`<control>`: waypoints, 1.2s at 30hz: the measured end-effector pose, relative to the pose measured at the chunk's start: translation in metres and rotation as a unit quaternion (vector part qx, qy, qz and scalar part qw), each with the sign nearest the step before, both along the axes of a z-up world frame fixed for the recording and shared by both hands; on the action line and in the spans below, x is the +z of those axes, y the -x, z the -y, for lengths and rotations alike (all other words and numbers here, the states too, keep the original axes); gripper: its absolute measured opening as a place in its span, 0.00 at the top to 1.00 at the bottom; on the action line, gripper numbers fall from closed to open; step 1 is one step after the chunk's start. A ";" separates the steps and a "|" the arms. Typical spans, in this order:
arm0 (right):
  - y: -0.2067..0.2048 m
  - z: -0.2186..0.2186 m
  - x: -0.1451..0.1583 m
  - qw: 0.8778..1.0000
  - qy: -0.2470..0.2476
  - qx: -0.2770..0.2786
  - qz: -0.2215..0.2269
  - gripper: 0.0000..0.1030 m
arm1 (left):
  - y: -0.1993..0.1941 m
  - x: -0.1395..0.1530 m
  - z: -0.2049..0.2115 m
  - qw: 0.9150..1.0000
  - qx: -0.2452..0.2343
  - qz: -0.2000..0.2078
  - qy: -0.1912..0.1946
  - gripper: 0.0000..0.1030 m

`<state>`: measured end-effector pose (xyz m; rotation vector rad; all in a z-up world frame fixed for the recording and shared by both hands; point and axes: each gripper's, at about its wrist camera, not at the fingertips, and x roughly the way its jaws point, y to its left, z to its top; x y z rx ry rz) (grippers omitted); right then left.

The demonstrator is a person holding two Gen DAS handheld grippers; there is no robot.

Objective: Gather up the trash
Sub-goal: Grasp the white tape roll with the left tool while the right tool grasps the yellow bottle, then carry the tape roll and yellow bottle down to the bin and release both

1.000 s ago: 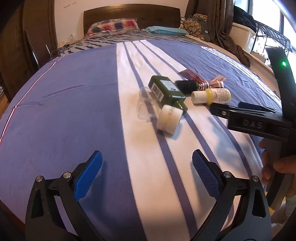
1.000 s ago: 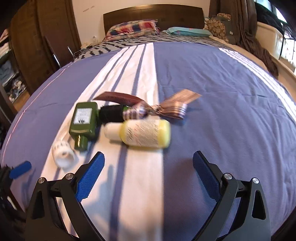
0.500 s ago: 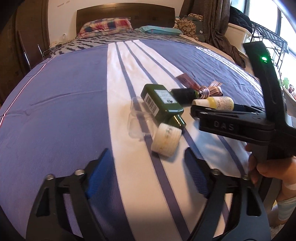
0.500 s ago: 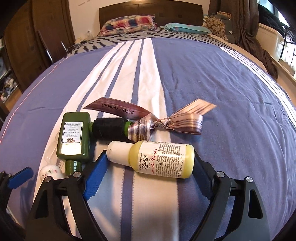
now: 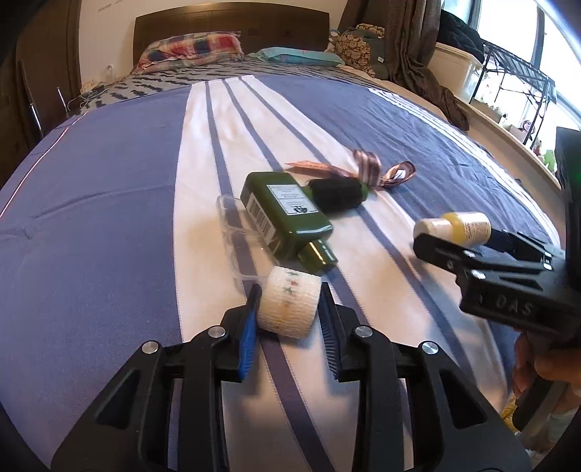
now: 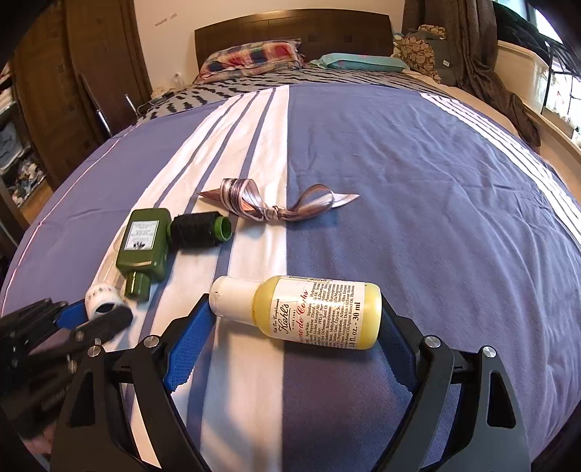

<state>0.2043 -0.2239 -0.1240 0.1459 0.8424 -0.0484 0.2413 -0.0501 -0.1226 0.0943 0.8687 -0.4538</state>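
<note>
My left gripper [image 5: 288, 308] is shut on a white bandage roll [image 5: 288, 308], low over the bed; the roll also shows in the right wrist view [image 6: 102, 296]. My right gripper [image 6: 296, 312] is shut on a small yellow lotion bottle [image 6: 316, 311] with a white cap, held end to end; it also shows in the left wrist view [image 5: 454, 227]. On the striped bedspread lie a green bottle [image 5: 288, 218], a black hair roller [image 5: 337, 194], a ribbon bow [image 6: 276, 203] and a clear plastic piece [image 5: 236, 236].
The blue and white bedspread [image 6: 417, 174] covers the whole bed. Pillows [image 6: 254, 56] and the wooden headboard [image 6: 290, 31] are at the far end. A wardrobe [image 6: 54, 90] stands left; a rack [image 5: 515, 90] and window stand right.
Both grippers moved forward and closed: the left one on the bandage roll, the right one on the yellow bottle, which now sits away from the green bottle and ribbon.
</note>
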 end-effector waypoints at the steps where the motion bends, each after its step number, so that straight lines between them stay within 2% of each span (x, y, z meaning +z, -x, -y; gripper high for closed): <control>1: 0.003 0.001 0.001 1.000 -0.001 0.001 0.002 0.17 | 0.002 0.002 0.000 1.000 0.000 0.002 -0.001 0.72; 8: 0.034 -0.002 0.007 1.000 -0.002 0.019 0.012 0.17 | 0.033 0.011 -0.007 1.000 0.010 0.008 -0.009 0.72; 14: 0.067 -0.008 0.017 0.999 0.000 0.035 0.025 0.17 | 0.076 0.021 -0.013 0.999 0.022 0.023 -0.020 0.72; 23: 0.125 -0.014 0.034 0.998 0.003 0.048 0.051 0.17 | 0.143 0.030 -0.018 0.999 0.029 0.037 -0.015 0.72; 29: 0.162 -0.018 0.034 0.997 0.005 0.055 0.056 0.17 | 0.180 0.024 -0.015 0.999 0.018 0.035 -0.009 0.72; 36: 0.194 -0.021 0.021 0.997 0.002 0.059 0.046 0.17 | 0.212 0.002 -0.017 1.000 0.009 0.017 -0.010 0.72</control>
